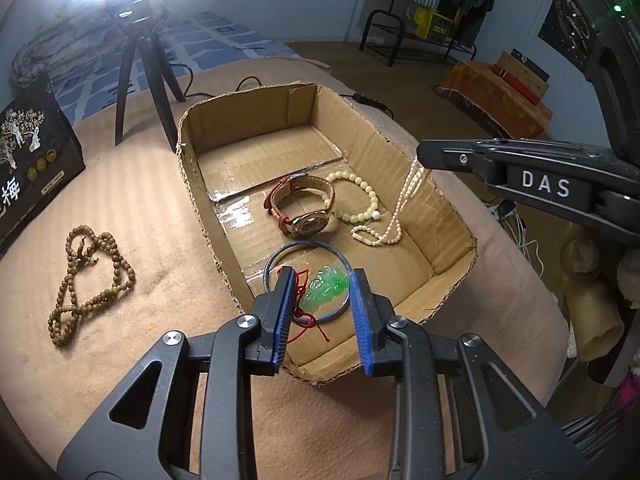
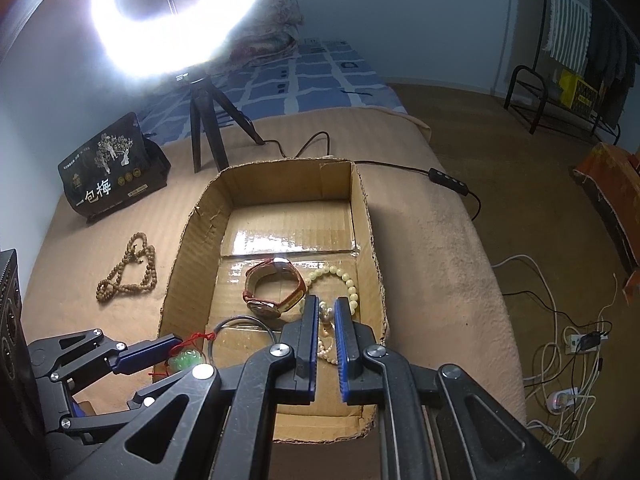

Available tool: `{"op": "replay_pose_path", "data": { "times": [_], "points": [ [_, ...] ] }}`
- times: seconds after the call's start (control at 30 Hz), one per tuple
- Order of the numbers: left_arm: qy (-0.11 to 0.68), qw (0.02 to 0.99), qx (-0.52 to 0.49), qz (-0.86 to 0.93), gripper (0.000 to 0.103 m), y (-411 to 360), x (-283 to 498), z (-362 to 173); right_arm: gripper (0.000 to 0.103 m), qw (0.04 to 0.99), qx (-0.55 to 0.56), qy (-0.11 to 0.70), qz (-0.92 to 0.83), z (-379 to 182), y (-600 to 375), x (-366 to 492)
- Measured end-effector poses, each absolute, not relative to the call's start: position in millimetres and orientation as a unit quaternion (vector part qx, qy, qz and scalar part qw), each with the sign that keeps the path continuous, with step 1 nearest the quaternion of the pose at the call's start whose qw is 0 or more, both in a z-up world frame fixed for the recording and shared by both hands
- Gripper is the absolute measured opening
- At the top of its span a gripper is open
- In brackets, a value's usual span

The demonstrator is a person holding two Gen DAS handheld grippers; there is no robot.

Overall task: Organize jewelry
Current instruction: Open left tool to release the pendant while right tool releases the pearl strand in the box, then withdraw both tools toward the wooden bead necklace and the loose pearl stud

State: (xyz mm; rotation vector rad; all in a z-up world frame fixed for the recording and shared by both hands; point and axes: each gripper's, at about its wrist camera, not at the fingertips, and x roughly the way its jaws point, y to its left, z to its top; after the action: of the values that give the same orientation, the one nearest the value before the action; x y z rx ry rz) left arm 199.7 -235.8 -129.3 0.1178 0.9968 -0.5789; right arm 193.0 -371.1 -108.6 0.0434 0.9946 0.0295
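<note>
Where the cardboard box (image 1: 404, 152) has its near end, a green pendant (image 1: 326, 286) on red cord (image 1: 308, 318) lies on the floor inside a thin blue bangle (image 1: 280, 250), its long axis slanting toward the far right corner; the left hand-held gripper (image 1: 320, 280) straddles it, jaws apart, pads clear; further in lie a watch (image 2: 272, 284), a pale bead bracelet (image 2: 348, 284) and a pearl strand (image 2: 326, 354) rising between the right hand-held gripper (image 2: 326, 308), nearly closed on it; outside the box's left wall, brown beads (image 1: 88, 280) rest on the bed (image 1: 160, 200).

Blown-out ring light (image 2: 176, 12) glare, dim room, fisheye-warped edges.
</note>
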Motion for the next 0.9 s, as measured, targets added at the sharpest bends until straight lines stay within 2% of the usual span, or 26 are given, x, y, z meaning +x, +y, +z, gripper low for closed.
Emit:
{"op": "replay_pose_path", "data": {
  "times": [0.07, 0.13, 0.27, 0.77, 0.9],
  "points": [
    [0.471, 0.838, 0.053, -0.271, 0.055, -235, 199, -129, 0.046, 0.881, 0.020, 0.473, 0.012, -108, -371, 193],
    [0.468, 0.841, 0.053, -0.267, 0.057, -232, 199, -128, 0.064, 0.885, 0.014, 0.466, 0.006, -105, -369, 191],
    [0.471, 0.841, 0.047, -0.262, 0.057, -227, 201, -127, 0.079, 0.888, 0.011, 0.459, 0.005, -102, -368, 190],
    [0.469, 0.846, 0.043, -0.250, 0.058, -200, 196, -115, 0.096, 0.896, 0.020, 0.444, 0.014, -93, -352, 189],
    [0.470, 0.848, 0.039, -0.243, 0.058, -183, 195, -111, 0.098, 0.897, 0.021, 0.441, 0.023, -92, -342, 189]
  ]
}}
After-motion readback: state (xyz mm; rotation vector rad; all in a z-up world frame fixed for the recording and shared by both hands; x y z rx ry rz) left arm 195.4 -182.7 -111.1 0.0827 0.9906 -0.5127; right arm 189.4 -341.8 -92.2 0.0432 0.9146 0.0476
